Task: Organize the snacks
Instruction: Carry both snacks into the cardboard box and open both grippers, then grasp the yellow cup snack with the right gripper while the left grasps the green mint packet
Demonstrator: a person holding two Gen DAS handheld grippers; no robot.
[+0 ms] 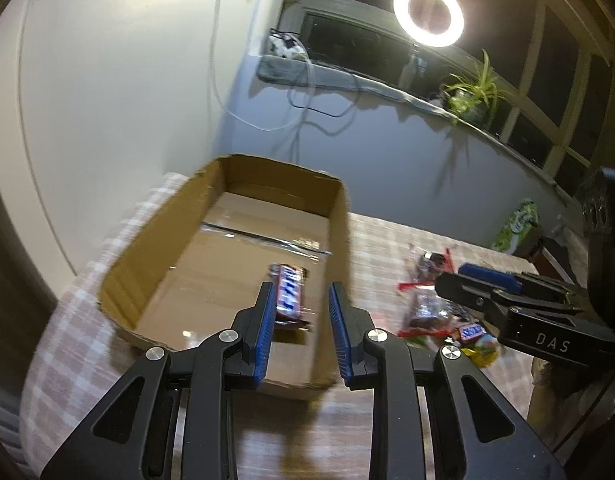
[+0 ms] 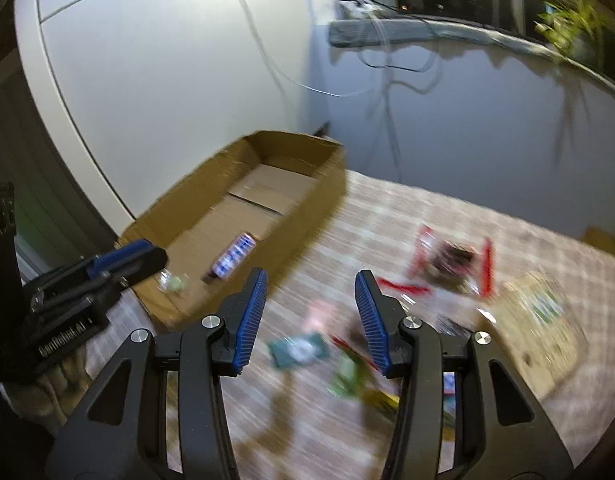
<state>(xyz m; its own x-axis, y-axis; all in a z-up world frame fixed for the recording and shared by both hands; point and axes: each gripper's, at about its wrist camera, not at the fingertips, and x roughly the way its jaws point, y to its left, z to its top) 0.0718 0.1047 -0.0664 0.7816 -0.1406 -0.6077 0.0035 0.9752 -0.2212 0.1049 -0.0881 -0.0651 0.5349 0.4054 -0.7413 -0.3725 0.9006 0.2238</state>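
An open cardboard box (image 1: 159, 240) sits on a checked tablecloth (image 1: 387, 240). A Snickers bar (image 1: 291, 294) lies inside it near the front right. My left gripper (image 1: 301, 292) is open and empty, above the box's front edge, its jaws either side of the bar's near end. In the right wrist view the box (image 2: 315, 184) is at left with the bar (image 2: 233, 258) and a small green candy (image 2: 173, 282) inside. My right gripper (image 2: 311, 280) is open and empty above loose snacks: a green packet (image 2: 299, 350), red-edged packets (image 2: 455, 260), a clear bag (image 2: 543, 312).
The right gripper (image 1: 467, 280) shows in the left wrist view over the snack pile (image 1: 431, 304), which includes a mini Snickers (image 1: 471, 331). A green bag (image 1: 515, 224) stands at the table's far right. A wall, window sill, plant (image 1: 475, 92) and ring light (image 1: 427, 14) lie behind.
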